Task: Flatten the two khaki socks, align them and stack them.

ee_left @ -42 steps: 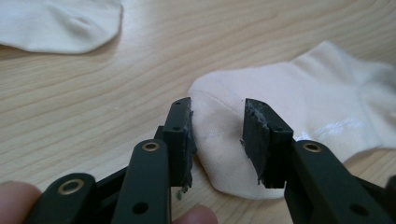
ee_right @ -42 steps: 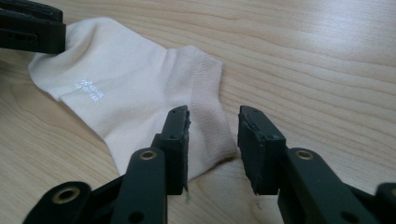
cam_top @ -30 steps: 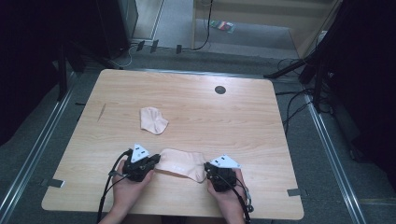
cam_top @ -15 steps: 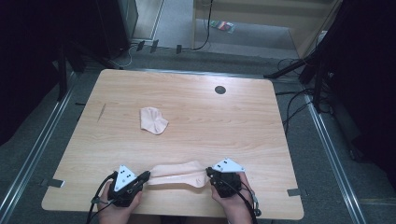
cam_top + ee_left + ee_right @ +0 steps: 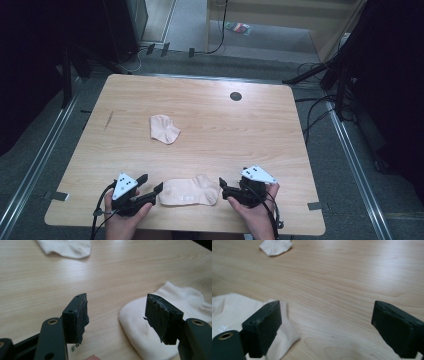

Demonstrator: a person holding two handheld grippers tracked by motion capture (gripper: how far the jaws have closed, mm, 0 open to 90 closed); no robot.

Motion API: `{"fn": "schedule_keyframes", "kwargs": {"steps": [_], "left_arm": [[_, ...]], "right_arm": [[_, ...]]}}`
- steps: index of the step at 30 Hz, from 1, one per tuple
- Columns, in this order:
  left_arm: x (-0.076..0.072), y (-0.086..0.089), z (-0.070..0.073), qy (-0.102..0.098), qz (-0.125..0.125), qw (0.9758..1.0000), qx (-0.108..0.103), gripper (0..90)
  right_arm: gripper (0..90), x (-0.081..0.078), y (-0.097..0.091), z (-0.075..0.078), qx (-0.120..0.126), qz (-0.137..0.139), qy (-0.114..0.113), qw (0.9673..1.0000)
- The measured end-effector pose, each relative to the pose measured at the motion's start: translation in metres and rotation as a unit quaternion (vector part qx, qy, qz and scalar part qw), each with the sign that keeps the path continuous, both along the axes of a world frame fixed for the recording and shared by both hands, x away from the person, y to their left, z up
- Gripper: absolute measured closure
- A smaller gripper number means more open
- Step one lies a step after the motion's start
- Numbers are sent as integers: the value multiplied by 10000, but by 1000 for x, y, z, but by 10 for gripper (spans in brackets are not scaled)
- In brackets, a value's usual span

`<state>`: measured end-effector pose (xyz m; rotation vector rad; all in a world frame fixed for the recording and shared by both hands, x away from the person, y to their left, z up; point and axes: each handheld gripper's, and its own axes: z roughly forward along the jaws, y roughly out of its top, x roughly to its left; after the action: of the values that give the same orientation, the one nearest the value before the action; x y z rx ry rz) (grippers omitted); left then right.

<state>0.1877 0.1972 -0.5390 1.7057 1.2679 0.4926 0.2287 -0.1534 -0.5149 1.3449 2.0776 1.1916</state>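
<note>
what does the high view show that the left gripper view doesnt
High view alone: both hands, the right gripper with its grey plate, the whole table with its dark round hole, and the floor and cables around it.

Left gripper view alone: a close look at the worn black pads on the left gripper, its fingers spread apart.

Both: the near sock lying flat, the far sock, and the wood tabletop.
</note>
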Motion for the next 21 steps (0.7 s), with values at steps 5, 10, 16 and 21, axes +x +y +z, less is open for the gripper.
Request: {"fn": "schedule_keyframes", "kwargs": {"steps": [5,10,16,21], "left_arm": [[24,12,7,-36,153,9999,-15,364],[65,22,12,12,423,9991,16,373],[98,20,9,4,521,9986,98,393],[126,12,7,71,618,9977,280,409]], "right_arm": [[52,-2,-21,-3,-14,-130,-140,9998],[64,3,-43,-11,300,-480,15,9984],[78,4,-42,-10,300,-508,-30,9983],[85,5,-40,-12,247,-534,43,9983]]}}
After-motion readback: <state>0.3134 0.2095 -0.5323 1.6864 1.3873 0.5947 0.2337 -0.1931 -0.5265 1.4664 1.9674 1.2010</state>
